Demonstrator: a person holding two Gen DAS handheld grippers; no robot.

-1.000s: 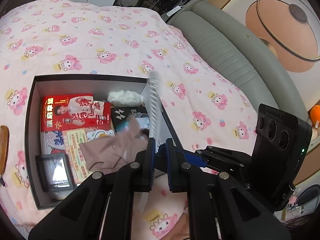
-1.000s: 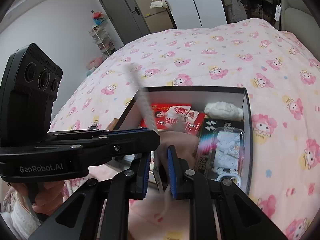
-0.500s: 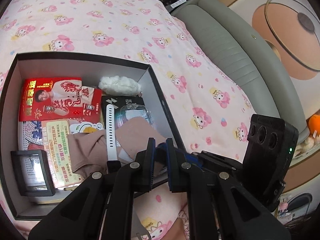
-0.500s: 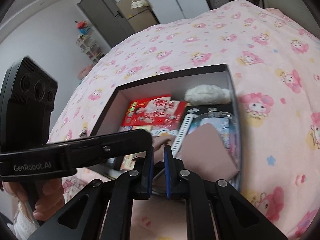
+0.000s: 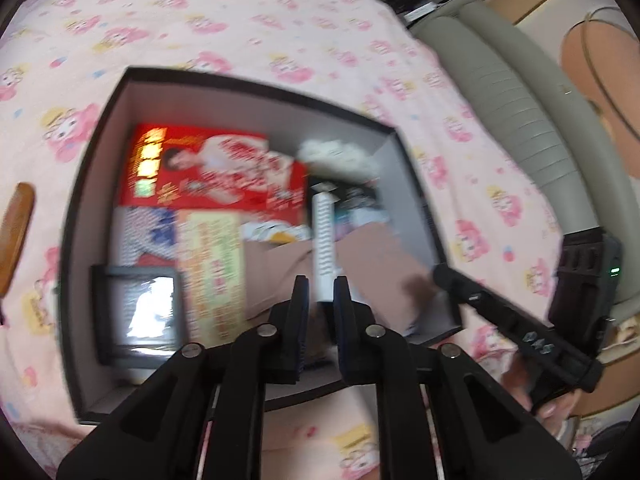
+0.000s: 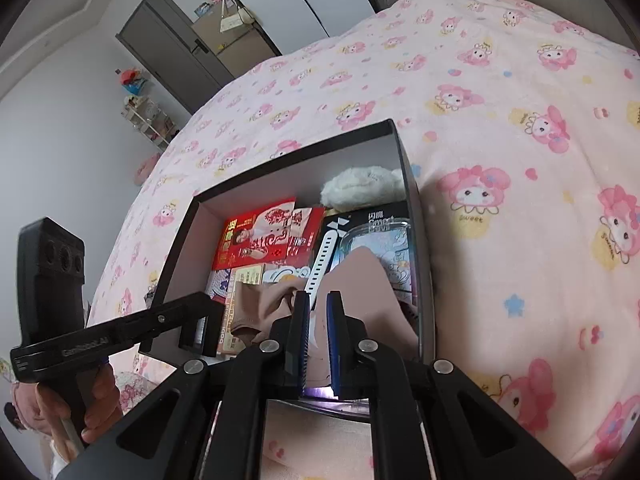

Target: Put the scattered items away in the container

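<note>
A black open box [image 5: 256, 84] [image 6: 296, 156] sits on the pink bedspread. Inside lie a red packet [image 5: 212, 168] [image 6: 264, 236], a white fluffy item [image 5: 340, 156] [image 6: 364, 188], a beige cloth [image 5: 360, 264] [image 6: 360, 280], a small framed picture [image 5: 140, 308] and a white watch strap [image 5: 325, 240] [image 6: 322, 260]. My left gripper [image 5: 320, 304] hovers over the box's near edge, its jaws a little apart around the strap's near end. My right gripper [image 6: 318, 312] is beside it over the cloth, jaws slightly apart, the strap's end at its left fingertip.
The pink cartoon-print bedspread [image 6: 520, 160] surrounds the box. A grey padded headboard [image 5: 520, 92] runs along the right. A brown wooden object [image 5: 18, 232] lies on the bed left of the box. A wardrobe and a door [image 6: 180, 52] stand across the room.
The white strap, held up above the box a second ago, now lies in the box on the cloth. Both grippers have lowered toward the box and their jaws have opened a little.
</note>
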